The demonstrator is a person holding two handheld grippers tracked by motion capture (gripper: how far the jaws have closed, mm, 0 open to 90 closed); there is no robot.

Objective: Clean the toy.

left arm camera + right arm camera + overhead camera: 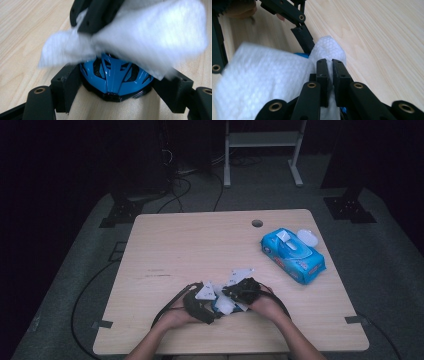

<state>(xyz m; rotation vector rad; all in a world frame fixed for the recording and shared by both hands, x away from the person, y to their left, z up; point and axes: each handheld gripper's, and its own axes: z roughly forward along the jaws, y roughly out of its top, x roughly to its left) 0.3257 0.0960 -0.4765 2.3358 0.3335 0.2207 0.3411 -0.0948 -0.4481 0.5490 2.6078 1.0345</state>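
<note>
Your left gripper [112,82] clamps a small glossy blue toy helmet with black vents [116,75] between its jaws, low at six o'clock on the pale wooden table [190,240]. Your right gripper [330,67] is pinched tight on a white dimpled wet wipe [262,80], which drapes over the helmet's top; in the left gripper view the wipe [140,35] is blurred. A blue pack of wet wipes with its white lid flipped open [292,255] lies at two o'clock, well apart from both grippers.
</note>
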